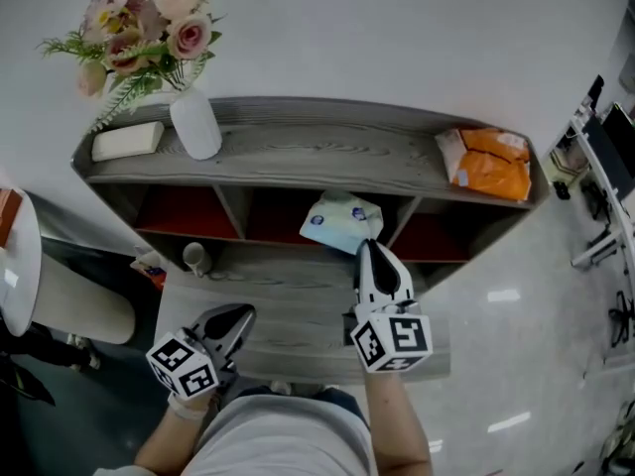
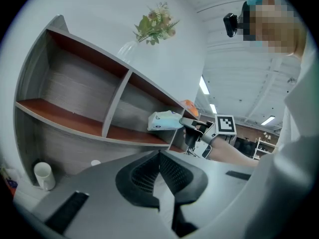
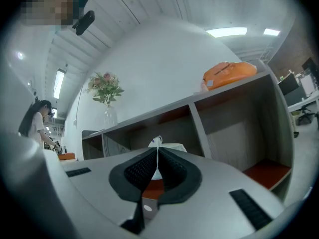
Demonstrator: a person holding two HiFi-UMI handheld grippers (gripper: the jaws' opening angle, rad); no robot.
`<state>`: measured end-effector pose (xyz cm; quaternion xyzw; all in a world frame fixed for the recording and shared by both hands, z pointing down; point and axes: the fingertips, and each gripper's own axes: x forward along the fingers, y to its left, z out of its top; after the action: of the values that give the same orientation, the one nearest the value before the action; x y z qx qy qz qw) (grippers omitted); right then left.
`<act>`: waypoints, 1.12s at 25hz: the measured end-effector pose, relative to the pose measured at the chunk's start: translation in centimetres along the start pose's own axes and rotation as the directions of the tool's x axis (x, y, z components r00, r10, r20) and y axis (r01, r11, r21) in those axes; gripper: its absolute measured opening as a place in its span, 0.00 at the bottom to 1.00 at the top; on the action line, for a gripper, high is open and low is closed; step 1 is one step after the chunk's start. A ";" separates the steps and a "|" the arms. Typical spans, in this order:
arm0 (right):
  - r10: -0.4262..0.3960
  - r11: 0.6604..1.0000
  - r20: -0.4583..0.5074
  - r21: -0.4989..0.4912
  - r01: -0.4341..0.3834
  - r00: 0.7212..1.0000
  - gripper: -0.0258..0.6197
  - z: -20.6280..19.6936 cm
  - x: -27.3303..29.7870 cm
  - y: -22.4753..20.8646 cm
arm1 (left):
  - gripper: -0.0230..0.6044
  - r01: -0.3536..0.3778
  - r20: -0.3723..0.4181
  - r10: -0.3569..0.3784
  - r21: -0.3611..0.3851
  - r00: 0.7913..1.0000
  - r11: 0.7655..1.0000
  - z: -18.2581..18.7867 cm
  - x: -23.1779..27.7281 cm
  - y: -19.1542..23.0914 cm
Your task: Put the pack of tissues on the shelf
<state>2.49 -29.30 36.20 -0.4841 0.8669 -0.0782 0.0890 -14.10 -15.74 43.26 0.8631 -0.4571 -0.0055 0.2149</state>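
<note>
Right hand-held gripper: jaws pressed together on thin wrapper flap of pack of tissues. We see pack dead ahead of its tips, at mouth of shelf's middle compartment, near right divider, long axis across gripper's line, along shelf front. We cannot tell whether it rests on board. Left hand-held gripper: jaws together, empty, well apart, farther off. We judge: push straight in, then let go.

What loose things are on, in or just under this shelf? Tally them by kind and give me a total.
Vase of flowers: 1
White box: 1
Orange bag: 1
Pack of tissues: 1
White cup: 1
Total: 5
</note>
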 end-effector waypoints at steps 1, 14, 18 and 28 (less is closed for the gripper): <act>0.001 1.000 -0.005 -0.003 -0.001 1.000 0.08 -0.1 0.5 -0.3 | 0.06 -0.009 0.002 0.009 0.000 1.000 1.000 0.1 0.1 0.1; -0.018 0.997 -0.086 -0.076 0.012 0.996 0.08 -4.3 3.0 -1.7 | 0.06 -0.084 0.012 0.085 -0.023 0.996 0.996 -0.3 0.3 0.8; -0.039 0.991 -0.112 -0.131 0.024 0.993 0.08 -5.5 2.9 -1.9 | 0.06 -0.093 0.005 0.093 -0.028 0.996 0.995 -0.7 0.3 0.9; -0.041 0.990 -0.190 -0.140 0.015 0.981 0.08 -7.8 2.1 -1.4 | 0.06 -0.089 0.001 0.089 -0.033 0.996 0.996 -1.1 0.7 0.6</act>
<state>0.79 -31.46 43.95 -0.4915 0.8679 -0.0658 -0.0299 -13.90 -16.19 44.62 0.8383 -0.4950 -0.0048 0.2286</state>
